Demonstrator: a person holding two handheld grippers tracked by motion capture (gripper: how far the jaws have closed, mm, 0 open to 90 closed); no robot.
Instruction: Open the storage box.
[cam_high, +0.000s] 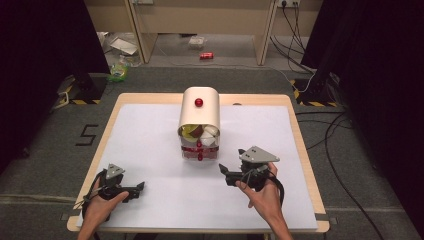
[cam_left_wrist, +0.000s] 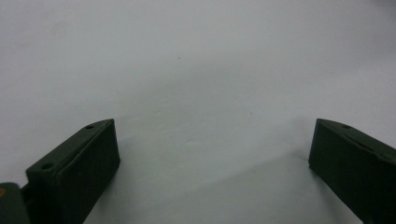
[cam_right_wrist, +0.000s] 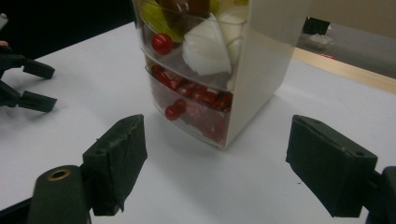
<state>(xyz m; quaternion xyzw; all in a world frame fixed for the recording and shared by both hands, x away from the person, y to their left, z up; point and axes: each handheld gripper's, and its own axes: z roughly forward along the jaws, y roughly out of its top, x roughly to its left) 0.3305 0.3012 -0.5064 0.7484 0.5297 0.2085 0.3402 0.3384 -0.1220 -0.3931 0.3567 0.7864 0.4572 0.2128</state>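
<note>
A small cream cabinet with a rounded top and a red knob stands mid-table on the white sheet. Its two clear drawers face me. The upper drawer holds yellow, white and brown items. The lower drawer holds red pieces, and each drawer has a red knob. My right gripper is open, low over the sheet, pointing at the drawers from a short distance. My left gripper is open at the front left over bare sheet, and it appears far off as the left gripper.
The table's wooden rim frames the white sheet. On the floor beyond lie a red can, a green bag and cables to the right. Black curtains stand on both sides.
</note>
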